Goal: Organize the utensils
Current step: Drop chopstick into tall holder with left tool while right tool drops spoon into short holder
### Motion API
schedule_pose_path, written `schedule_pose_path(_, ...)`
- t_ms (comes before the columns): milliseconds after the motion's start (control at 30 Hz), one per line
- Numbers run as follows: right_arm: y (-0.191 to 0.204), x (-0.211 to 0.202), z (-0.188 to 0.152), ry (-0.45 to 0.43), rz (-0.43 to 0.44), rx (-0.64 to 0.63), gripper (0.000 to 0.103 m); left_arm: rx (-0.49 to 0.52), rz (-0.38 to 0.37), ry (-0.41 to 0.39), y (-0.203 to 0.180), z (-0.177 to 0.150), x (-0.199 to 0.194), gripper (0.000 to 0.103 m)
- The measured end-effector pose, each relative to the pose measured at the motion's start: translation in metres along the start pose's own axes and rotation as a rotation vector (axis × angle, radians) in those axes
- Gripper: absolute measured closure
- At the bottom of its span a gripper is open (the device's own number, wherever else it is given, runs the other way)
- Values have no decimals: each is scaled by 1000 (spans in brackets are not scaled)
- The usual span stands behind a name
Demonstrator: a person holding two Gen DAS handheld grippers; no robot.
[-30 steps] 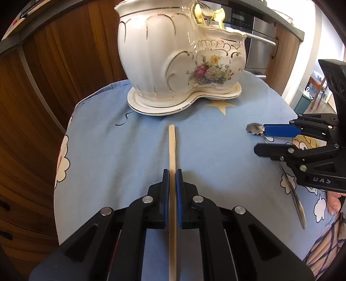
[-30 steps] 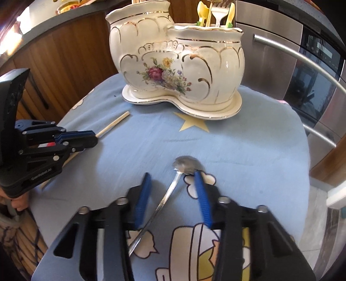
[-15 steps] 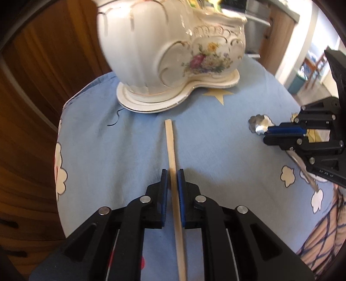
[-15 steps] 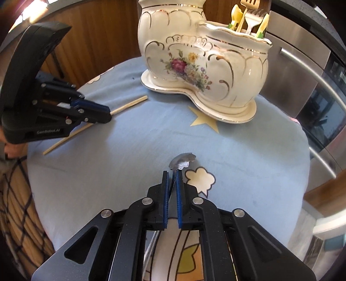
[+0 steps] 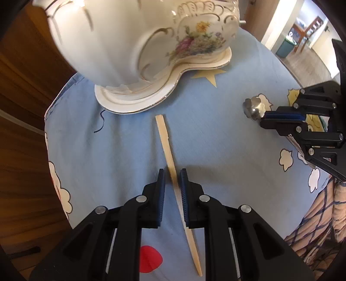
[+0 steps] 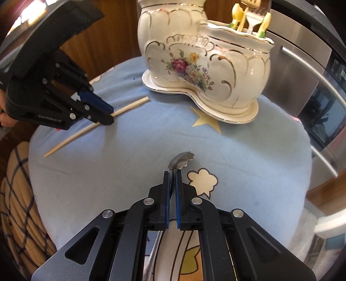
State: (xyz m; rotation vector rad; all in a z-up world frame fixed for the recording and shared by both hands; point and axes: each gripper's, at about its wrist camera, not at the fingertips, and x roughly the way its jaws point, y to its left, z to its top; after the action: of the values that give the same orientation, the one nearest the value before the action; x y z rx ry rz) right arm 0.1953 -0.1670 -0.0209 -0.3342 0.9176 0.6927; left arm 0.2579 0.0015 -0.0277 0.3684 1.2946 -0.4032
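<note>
The left gripper has just been easing its jaws apart; the wooden chopstick lies between them on the blue tablecloth, touching the right pad while the left pad stands clear, so the grip is released. The chopstick's far end points toward 12 o'clock, stopping just short of the floral ceramic utensil holder. At 3 o'clock, the right gripper is clenched on the neck of a metal spoon, whose scalloped bowl sticks out past the fingertips at 12 o'clock. In the right wrist view, forks and yellow-handled utensils stand in the holder's lower compartment.
</note>
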Motion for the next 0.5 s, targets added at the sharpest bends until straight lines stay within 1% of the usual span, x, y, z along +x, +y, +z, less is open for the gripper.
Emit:
schedule_pose_path(67, -4, -5, -3, -31, -9, 9, 100, -28, -12, -37, 5, -5, -2, 91)
schedule_pose_path(133, -11, -12, 0, -67, -3, 26, 100, -53, -18, -73, 10, -11, -3, 97)
schedule_pose_path(233, -21, -27, 3, -136, 22, 63, 100, -108, -66, -139, 22, -24, -6, 97)
schedule_pose_path(333, -30, -41, -1, -196, 30, 95, 100, -153, -70, -195, 26, -35, -11, 98)
schedule_pose_path(400, -31, -43, 3, -223, 19, 110, 100, -173, -92, -255, 27, -44, -19, 98)
schedule_pose_path(467, -35, -51, 4, -264, 8, 123, 100, -195, -111, -342, 31, -57, -33, 97)
schedule_pose_path(500, -37, -54, 5, -283, -5, 130, 100, -207, -127, -403, 32, -64, -43, 97)
